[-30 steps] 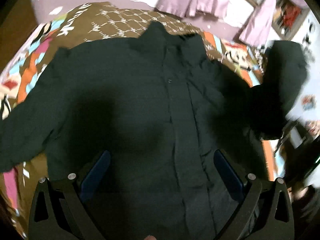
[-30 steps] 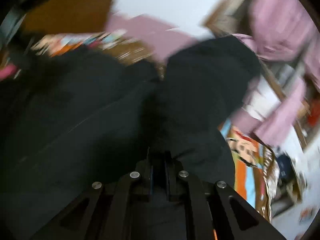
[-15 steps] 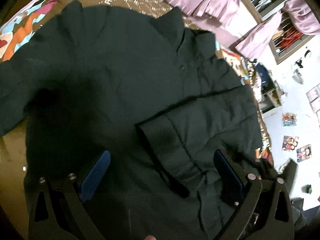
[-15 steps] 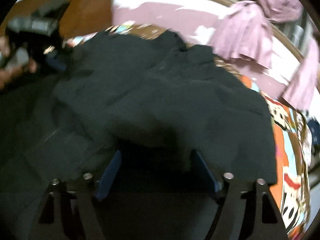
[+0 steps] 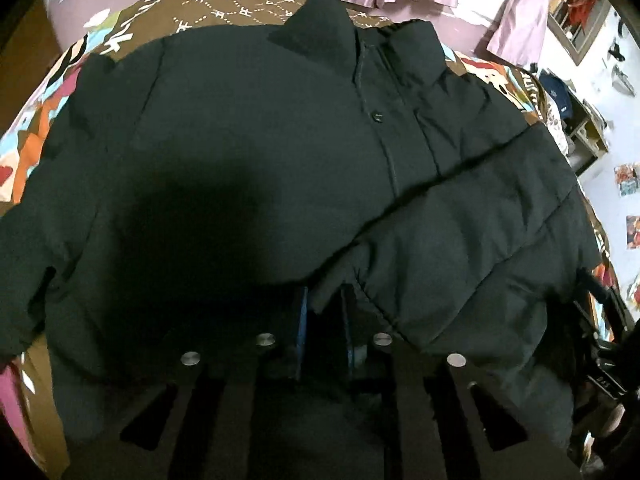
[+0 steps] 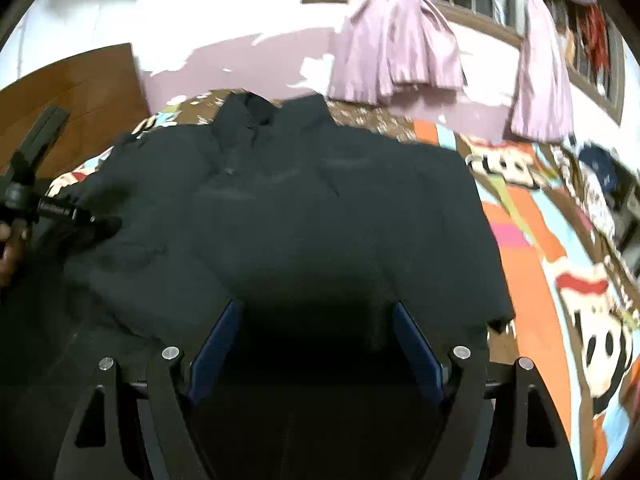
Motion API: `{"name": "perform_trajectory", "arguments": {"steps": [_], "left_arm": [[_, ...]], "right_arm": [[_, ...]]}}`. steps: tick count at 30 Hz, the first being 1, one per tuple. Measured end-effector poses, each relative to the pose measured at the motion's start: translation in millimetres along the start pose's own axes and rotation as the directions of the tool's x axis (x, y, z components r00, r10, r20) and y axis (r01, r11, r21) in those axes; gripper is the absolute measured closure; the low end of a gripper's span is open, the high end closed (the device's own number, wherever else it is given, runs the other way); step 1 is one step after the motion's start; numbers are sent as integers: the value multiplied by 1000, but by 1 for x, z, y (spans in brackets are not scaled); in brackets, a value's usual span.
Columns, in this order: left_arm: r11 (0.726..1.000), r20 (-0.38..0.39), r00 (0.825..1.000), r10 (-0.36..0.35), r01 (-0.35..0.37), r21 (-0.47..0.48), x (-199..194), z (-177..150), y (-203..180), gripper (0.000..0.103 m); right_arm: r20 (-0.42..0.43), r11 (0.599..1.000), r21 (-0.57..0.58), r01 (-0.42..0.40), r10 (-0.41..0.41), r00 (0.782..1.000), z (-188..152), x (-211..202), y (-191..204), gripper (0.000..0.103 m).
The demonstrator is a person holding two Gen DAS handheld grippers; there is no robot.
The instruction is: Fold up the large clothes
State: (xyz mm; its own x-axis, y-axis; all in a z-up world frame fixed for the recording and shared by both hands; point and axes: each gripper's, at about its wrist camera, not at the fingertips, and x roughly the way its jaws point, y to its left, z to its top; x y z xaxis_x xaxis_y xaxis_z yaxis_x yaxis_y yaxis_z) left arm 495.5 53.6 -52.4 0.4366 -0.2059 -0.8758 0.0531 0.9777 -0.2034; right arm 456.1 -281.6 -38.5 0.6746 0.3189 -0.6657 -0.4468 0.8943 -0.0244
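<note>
Left gripper (image 5: 325, 320) closing on jacket (image 5: 248, 128) sleeve cuff (image 5: 332, 292).

A large black puffer jacket (image 5: 248, 168) lies front-up and spread flat, its stand-up collar (image 5: 332, 24) at the far end and its hem at the near end. The front placket is closed, with a dark snap (image 5: 376, 117) just below the collar. Its right sleeve (image 5: 472, 240) is folded diagonally across the chest, cuff near the middle of the hem; the left sleeve (image 5: 24, 256) stretches out to the left.
</note>
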Motion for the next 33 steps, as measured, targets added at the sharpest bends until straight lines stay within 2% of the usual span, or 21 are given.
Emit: {"name": "perform_trajectory", "arguments": {"steps": [2, 4, 8, 10, 12, 16, 20, 22, 30, 33], "left_arm": [[1000, 24, 1000, -8, 7, 28, -9, 1, -3, 98], [998, 66, 998, -2, -3, 64, -18, -2, -2, 99], [996, 172, 985, 29, -43, 78, -54, 1, 3, 100], [995, 194, 979, 55, -70, 69, -62, 4, 9, 100], [993, 188, 978, 90, -103, 63, -67, 2, 19, 100], [982, 159, 973, 170, -180, 49, -62, -10, 38, 100], [971, 116, 968, 223, -232, 64, -40, -21, 49, 100], [967, 107, 966, 235, -243, 69, -34, -23, 53, 100], [956, 81, 959, 270, -277, 95, -7, -27, 55, 100], [958, 96, 960, 264, -272, 87, -8, -29, 56, 99]], "right_arm": [[22, 999, -41, -3, 4, 1000, 0, -9, 15, 26], [39, 998, -67, -13, 16, 999, 10, -12, 25, 26], [57, 997, -55, -50, 53, 997, 29, -9, 39, 26], [40, 997, -44, -62, 64, 997, 40, 0, 47, 26], [0, 995, -48, -85, 85, 996, 52, 17, 58, 26], [-86, 993, -90, -73, 65, 994, 61, 57, 81, 26], [-196, 993, -104, -49, 28, 980, 51, 105, 89, 25], [-241, 993, -104, -52, 26, 970, 43, 122, 90, 20], [-221, 992, -93, -80, 58, 974, 25, 138, 82, 14], [-211, 993, -82, -86, 67, 975, 25, 137, 78, 12]]}}
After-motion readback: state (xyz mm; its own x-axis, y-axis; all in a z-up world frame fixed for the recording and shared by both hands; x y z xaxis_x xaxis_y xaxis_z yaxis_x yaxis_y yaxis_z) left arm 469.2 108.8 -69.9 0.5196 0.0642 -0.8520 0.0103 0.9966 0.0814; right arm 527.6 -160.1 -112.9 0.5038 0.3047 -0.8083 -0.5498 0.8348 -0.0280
